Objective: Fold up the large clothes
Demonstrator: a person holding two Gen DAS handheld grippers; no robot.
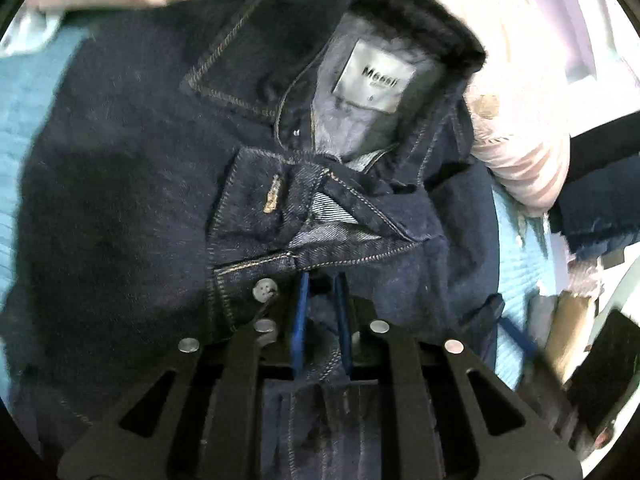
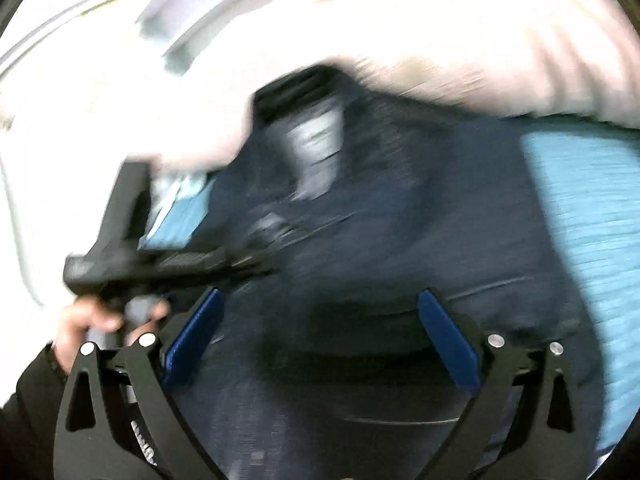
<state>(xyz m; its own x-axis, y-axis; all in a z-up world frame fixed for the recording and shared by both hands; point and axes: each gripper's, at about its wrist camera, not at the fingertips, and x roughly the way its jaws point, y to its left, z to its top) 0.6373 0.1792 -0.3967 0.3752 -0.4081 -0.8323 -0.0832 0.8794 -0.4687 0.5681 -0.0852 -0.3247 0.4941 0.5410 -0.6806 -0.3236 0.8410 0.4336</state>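
Note:
Dark blue denim jeans (image 1: pixel 140 160) lie spread on a light blue sheet (image 1: pixel 24 120), waistband up, showing a grey brand label (image 1: pixel 372 76) and a grey button (image 1: pixel 264 291). My left gripper (image 1: pixel 322 280) is shut on a fold of the denim at the fly, just right of the button, with cloth pinched between its blue pads (image 1: pixel 301 320). In the blurred right wrist view my right gripper (image 2: pixel 320 300) hovers over the jeans (image 2: pixel 380 240), open wide with nothing between its fingers. The left gripper (image 2: pixel 160 256) shows there at the left, held by a hand (image 2: pixel 100 320).
Pink striped bedding (image 1: pixel 520 160) borders the jeans at the top and right. Another dark denim piece (image 1: pixel 600 196) lies at the far right. A dark flat object (image 1: pixel 600 368) and some brown card sit at the lower right. The blue sheet (image 2: pixel 580 220) shows beside the jeans.

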